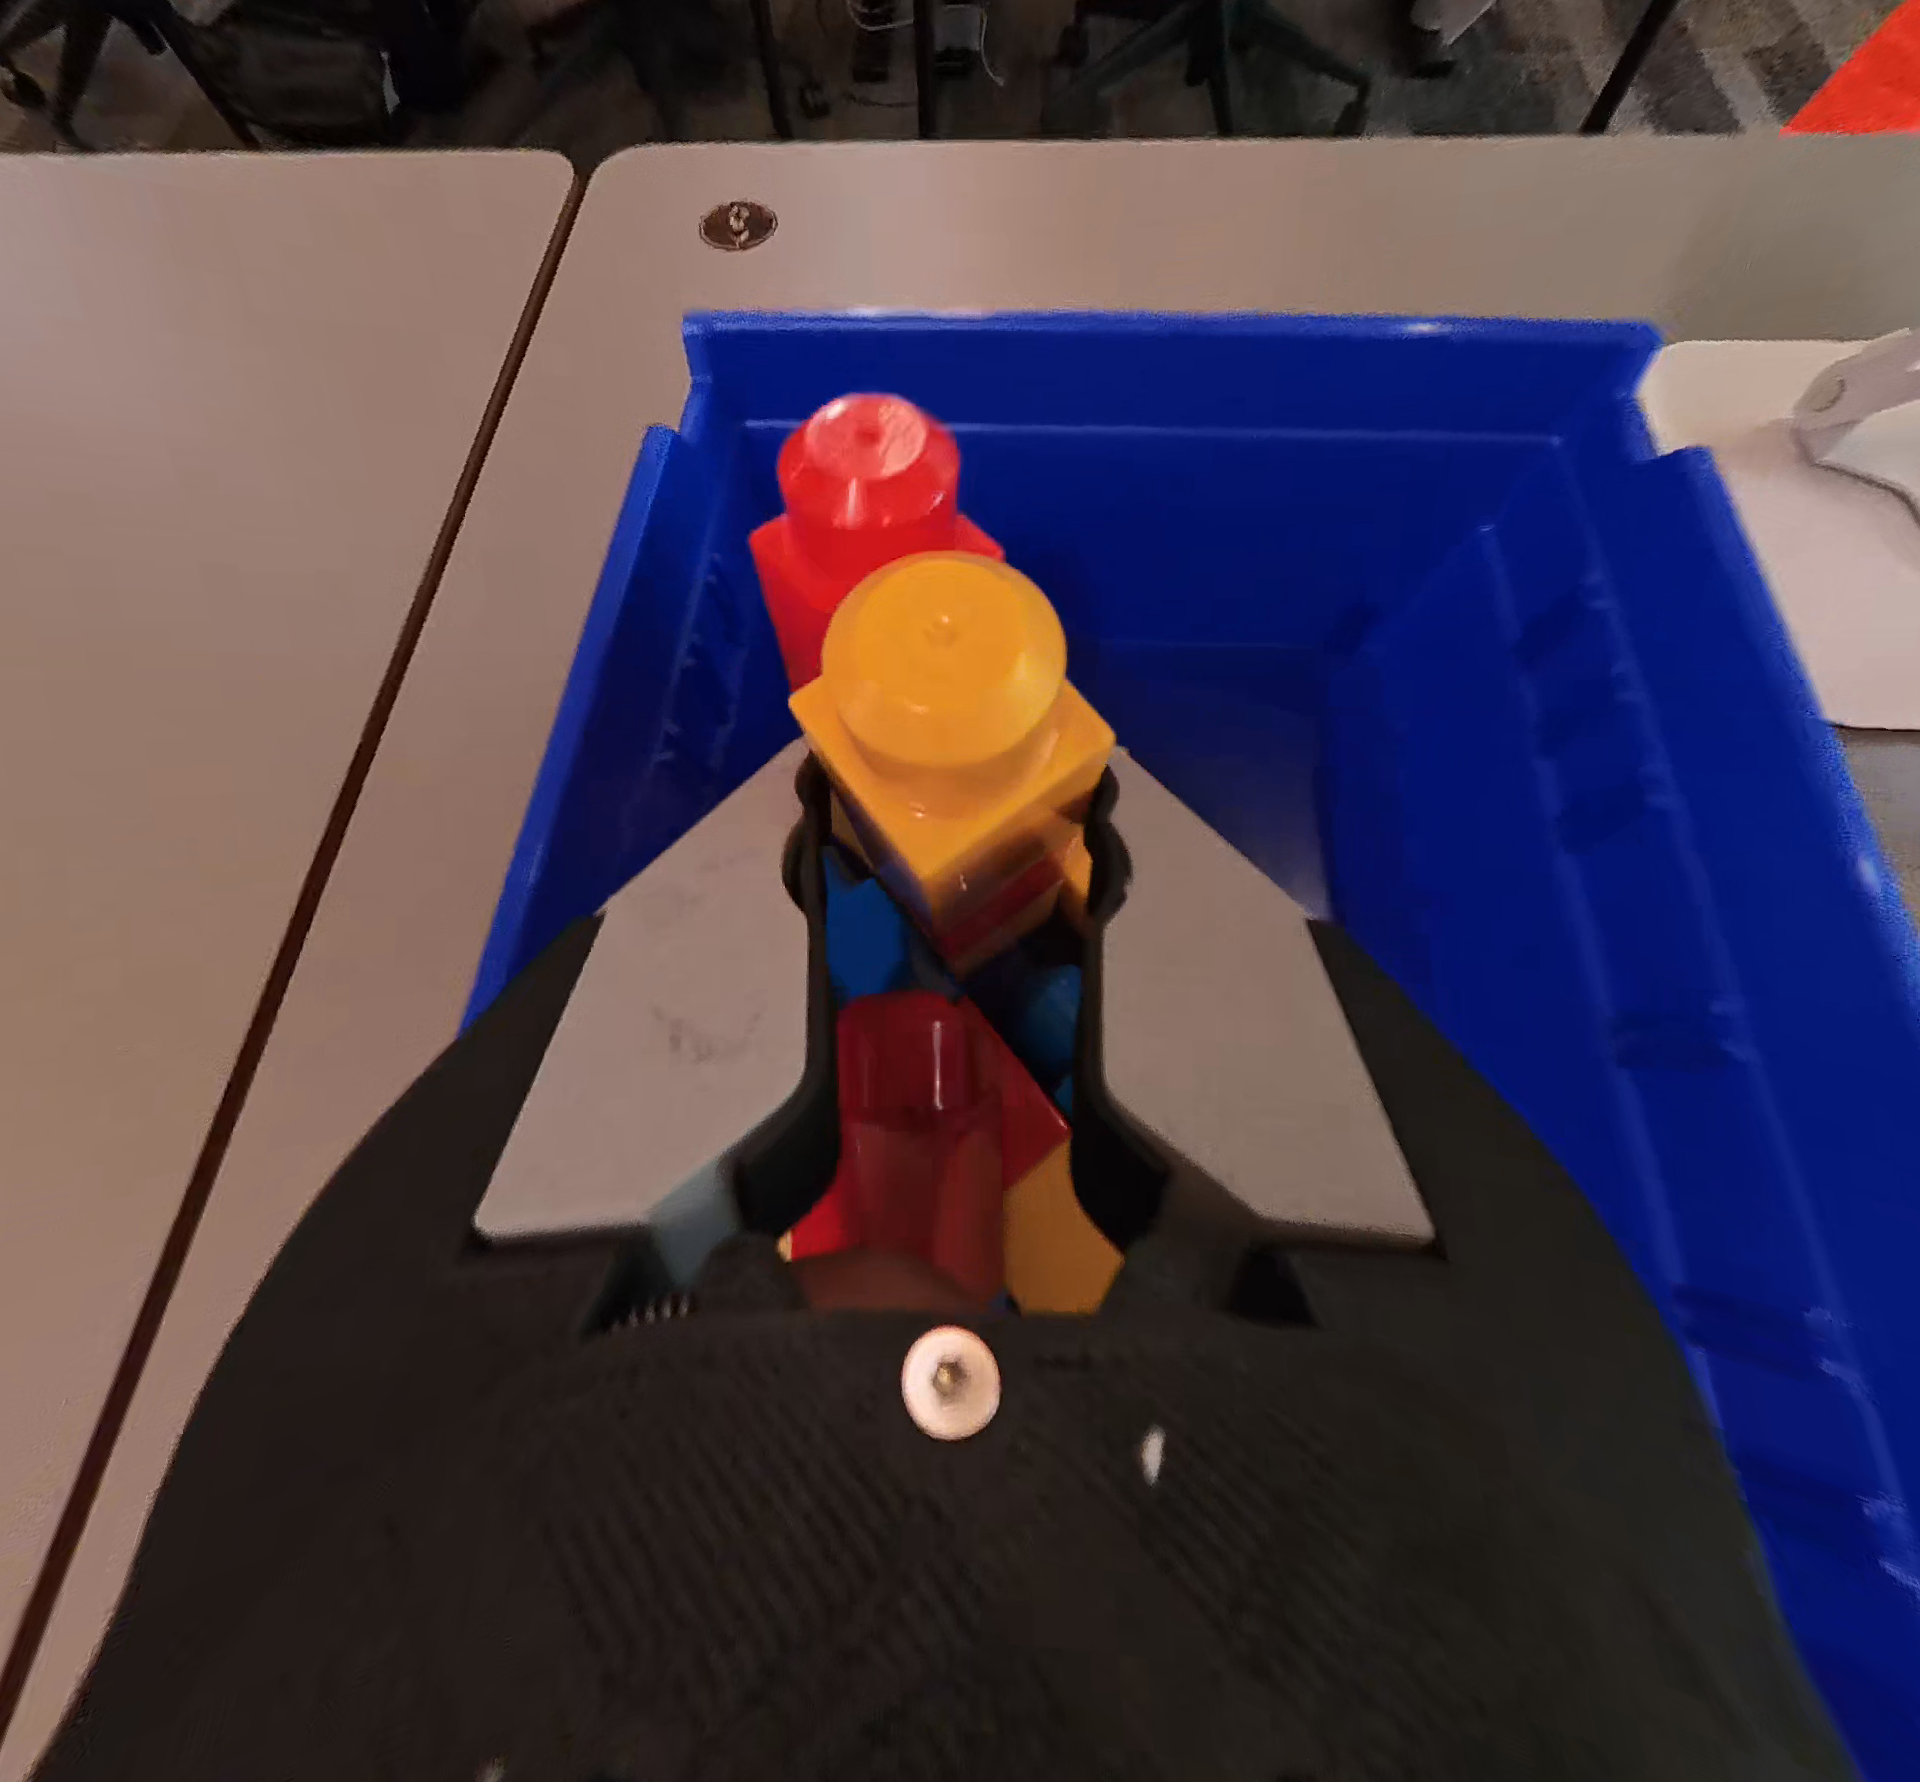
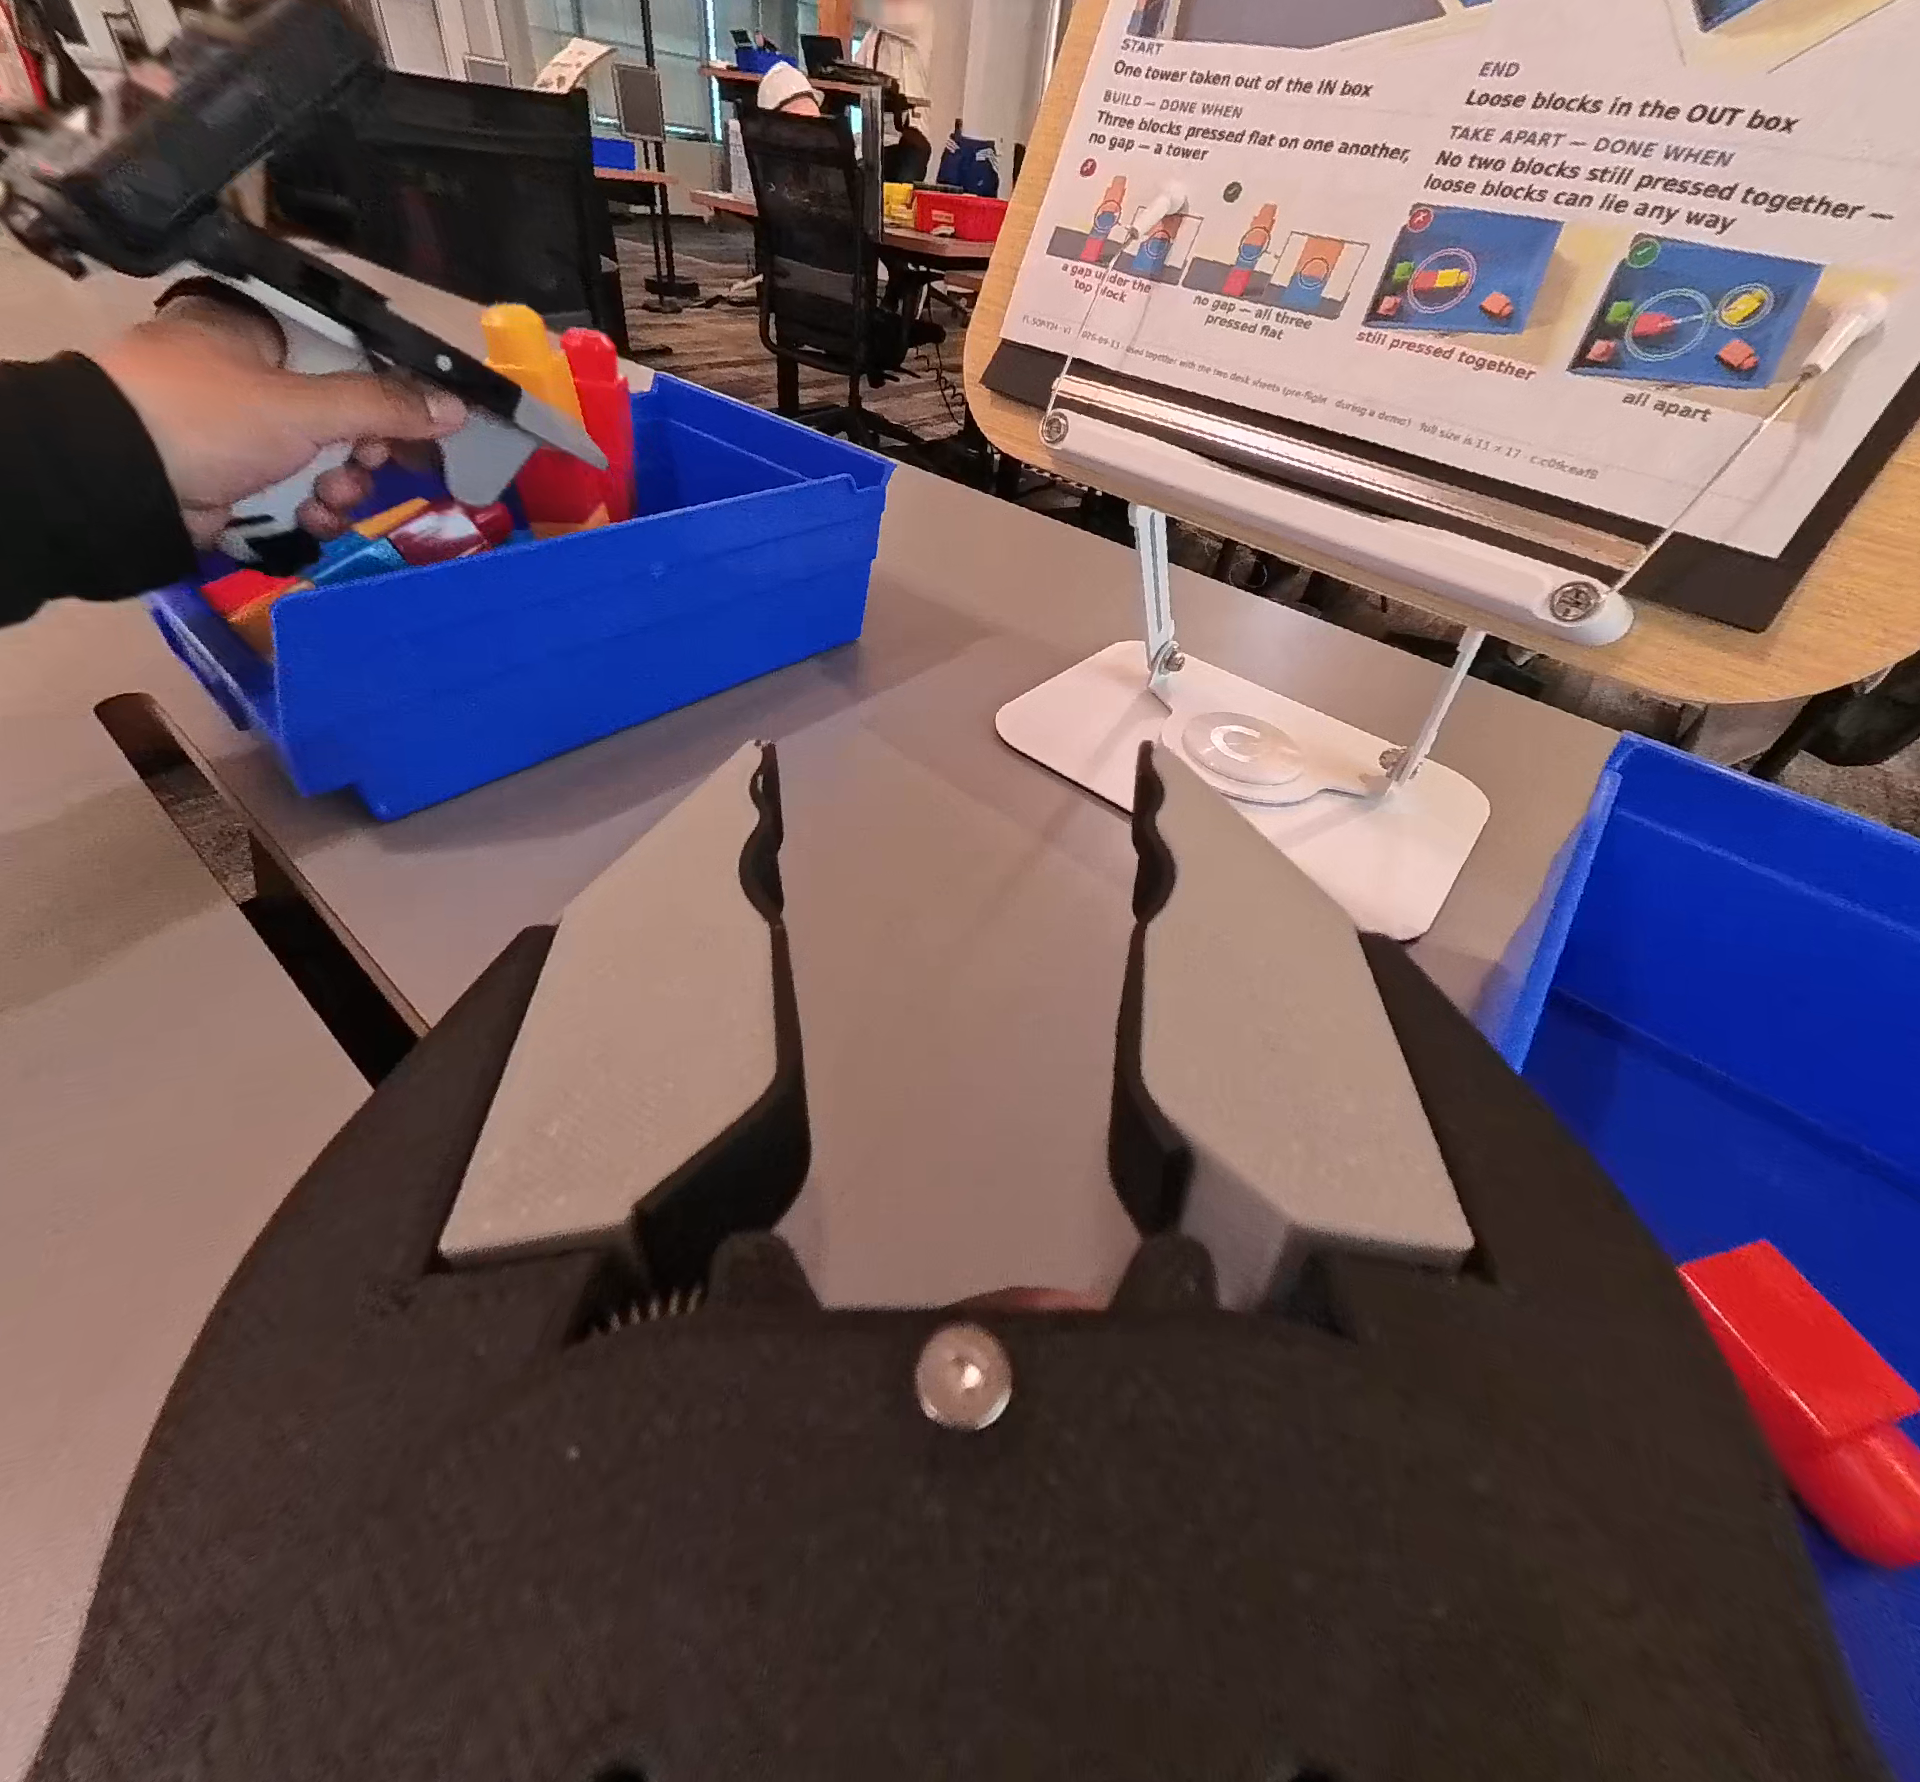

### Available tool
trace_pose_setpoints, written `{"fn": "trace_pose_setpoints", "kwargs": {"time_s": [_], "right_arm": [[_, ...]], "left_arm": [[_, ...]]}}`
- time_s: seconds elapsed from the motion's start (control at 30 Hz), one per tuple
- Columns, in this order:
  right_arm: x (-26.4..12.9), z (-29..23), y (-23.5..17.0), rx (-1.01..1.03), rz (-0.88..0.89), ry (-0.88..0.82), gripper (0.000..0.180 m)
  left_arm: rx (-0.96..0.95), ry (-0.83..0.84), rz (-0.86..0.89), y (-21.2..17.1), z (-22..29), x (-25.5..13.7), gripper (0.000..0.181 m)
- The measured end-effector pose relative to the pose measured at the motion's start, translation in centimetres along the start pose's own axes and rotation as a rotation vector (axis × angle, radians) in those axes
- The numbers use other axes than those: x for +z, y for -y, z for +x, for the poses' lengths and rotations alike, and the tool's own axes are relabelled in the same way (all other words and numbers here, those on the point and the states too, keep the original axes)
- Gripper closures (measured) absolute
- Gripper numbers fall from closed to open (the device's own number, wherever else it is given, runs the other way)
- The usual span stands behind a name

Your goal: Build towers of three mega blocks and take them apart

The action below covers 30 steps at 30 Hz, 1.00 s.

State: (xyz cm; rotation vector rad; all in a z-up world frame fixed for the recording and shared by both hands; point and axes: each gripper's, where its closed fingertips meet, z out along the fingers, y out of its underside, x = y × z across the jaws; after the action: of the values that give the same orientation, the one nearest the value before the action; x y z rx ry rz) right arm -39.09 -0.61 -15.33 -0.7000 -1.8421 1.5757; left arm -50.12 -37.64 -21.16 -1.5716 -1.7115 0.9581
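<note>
In the left wrist view my left gripper (image 1: 951, 797) is shut on a tower topped by a yellow block (image 1: 951, 693), inside a blue bin (image 1: 1195, 371). A second tower with a red top block (image 1: 868, 475) stands just behind it. More loose blocks (image 1: 935, 1140) lie under the fingers. In the right wrist view the left gripper (image 2: 540, 428) shows at the far left, held by a hand over that blue bin (image 2: 582, 620), beside the yellow tower (image 2: 520, 356) and red tower (image 2: 603, 423). My right gripper (image 2: 951, 797) is open and empty above the grey table (image 2: 935, 672).
A second blue bin (image 2: 1745, 953) at the right holds a loose red block (image 2: 1818, 1379). A white stand (image 2: 1247, 776) carries an instruction sheet (image 2: 1455, 174) behind the right gripper. A seam (image 1: 312, 797) splits two tables. Chairs and desks stand beyond. The left gripper's tips are roughly 40 cm from the right gripper's.
</note>
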Motion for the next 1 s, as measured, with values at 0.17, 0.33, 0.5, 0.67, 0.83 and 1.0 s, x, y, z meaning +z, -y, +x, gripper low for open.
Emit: {"fn": "trace_pose_setpoints", "kwargs": {"time_s": [0.17,0.33,0.5,0.67,0.83,1.0], "right_arm": [[0.0,0.0,0.1,0.018,0.005,0.011,0.115],[-0.1,-1.4,0.7,0.058,0.037,0.113,0.114],[-1.0,-5.1,2.3,0.103,0.114,0.35,0.112],[-1.0,-6.8,2.1,0.052,0.101,0.4,0.107],[-0.3,-6.0,1.2,-0.015,0.053,0.308,0.099],[-0.2,-6.1,0.0,-0.045,-0.027,0.313,0.146]], "left_arm": [[0.019,-0.086,0.081,3.1,1.2,-3.8,0.133],[0.103,-0.413,0.178,5.9,8.5,-9.6,0.132],[0.294,-0.855,0.164,4.6,18.7,-16.4,0.132],[0.326,-1.012,0.078,2.0,25.2,-19.1,0.133],[0.379,-1.103,0.037,-0.7,30.6,-20.6,0.133],[0.371,-1.171,0.039,-1.8,33.4,-21.4,0.133]]}}
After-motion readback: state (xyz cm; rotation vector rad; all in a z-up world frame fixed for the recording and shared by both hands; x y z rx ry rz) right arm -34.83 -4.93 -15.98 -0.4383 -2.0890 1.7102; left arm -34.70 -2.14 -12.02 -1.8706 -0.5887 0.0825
